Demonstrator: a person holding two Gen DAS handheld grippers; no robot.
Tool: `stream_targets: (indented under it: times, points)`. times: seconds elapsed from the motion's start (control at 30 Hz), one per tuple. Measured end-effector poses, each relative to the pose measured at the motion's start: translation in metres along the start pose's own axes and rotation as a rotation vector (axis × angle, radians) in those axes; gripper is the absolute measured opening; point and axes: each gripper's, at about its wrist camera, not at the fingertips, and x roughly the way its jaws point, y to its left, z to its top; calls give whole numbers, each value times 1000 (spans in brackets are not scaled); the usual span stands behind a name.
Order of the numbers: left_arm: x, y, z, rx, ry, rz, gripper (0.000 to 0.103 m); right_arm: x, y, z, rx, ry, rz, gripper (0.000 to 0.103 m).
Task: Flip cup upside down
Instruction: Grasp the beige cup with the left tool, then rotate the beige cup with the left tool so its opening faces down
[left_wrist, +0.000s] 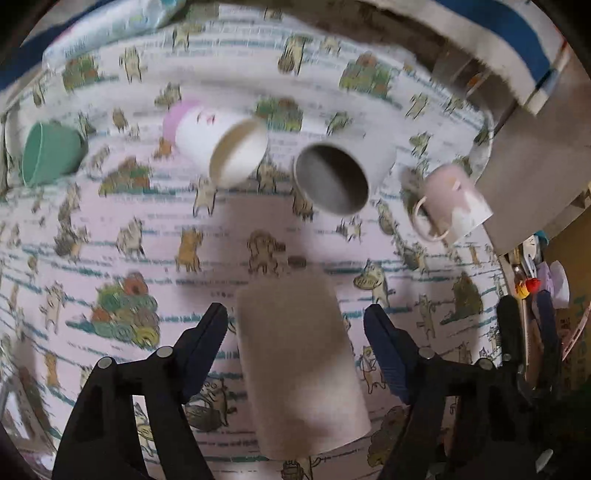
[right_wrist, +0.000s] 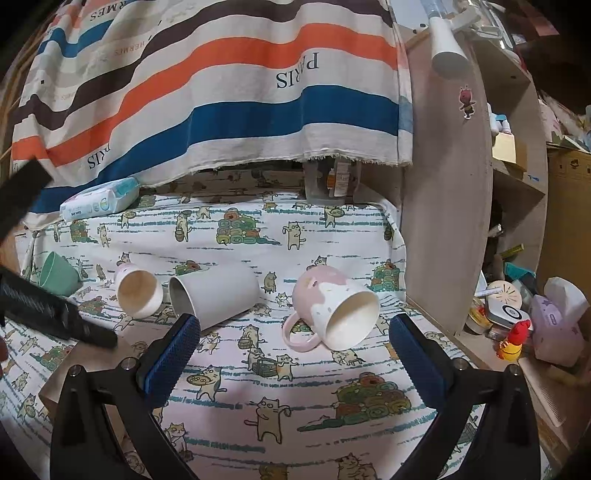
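A beige cup (left_wrist: 299, 365) stands between the open jaws of my left gripper (left_wrist: 295, 328); the fingers (left_wrist: 207, 339) do not touch it and the view is blurred. Behind it several cups lie on their sides on the cat-print cloth: a green one (left_wrist: 50, 151), a white-and-pink one (left_wrist: 221, 144), a grey-white one (left_wrist: 340, 173) and a pink mug with a handle (left_wrist: 452, 201). My right gripper (right_wrist: 291, 350) is open and empty, a little short of the pink mug (right_wrist: 334, 308). The grey-white cup (right_wrist: 212, 291), white-and-pink cup (right_wrist: 138, 293) and green cup (right_wrist: 57, 273) also show there.
A striped cloth (right_wrist: 207, 85) hangs over the back of the table. A wipes pack (right_wrist: 99, 199) lies at the back left. A wooden shelf unit (right_wrist: 450, 203) with clutter stands on the right. The left gripper's finger (right_wrist: 55, 317) shows at the left edge.
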Motion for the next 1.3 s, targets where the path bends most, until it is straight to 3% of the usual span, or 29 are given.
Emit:
stream_targets:
  times: [0.07, 0.27, 0.5, 0.6, 0.67, 0.83, 0.97, 1.17, 1.3]
  points:
    - [6, 0, 0, -19, 12, 8, 74, 0, -1, 0, 1, 1, 0, 102]
    - [18, 7, 6, -116, 62, -66, 74, 0, -1, 0, 2, 1, 0, 102]
    - [42, 6, 9, -137, 116, -14, 70, 0, -1, 0, 1, 1, 0, 102]
    - [45, 7, 9, -133, 104, -18, 69, 0, -1, 0, 1, 1, 0, 102]
    - [41, 7, 9, -117, 80, -32, 69, 0, -1, 0, 2, 1, 0, 102]
    - [3, 7, 10, -57, -62, -29, 68, 0, -1, 0, 2, 1, 0, 102]
    - [-29, 13, 8, -36, -112, -94, 66, 0, -1, 0, 2, 1, 0, 102]
    - [-63, 0, 0, 69, -254, -13, 66, 0, -1, 0, 2, 2, -1, 102]
    - [-71, -5, -5, 138, -329, 86, 66, 0, -1, 0, 3, 2, -5, 103]
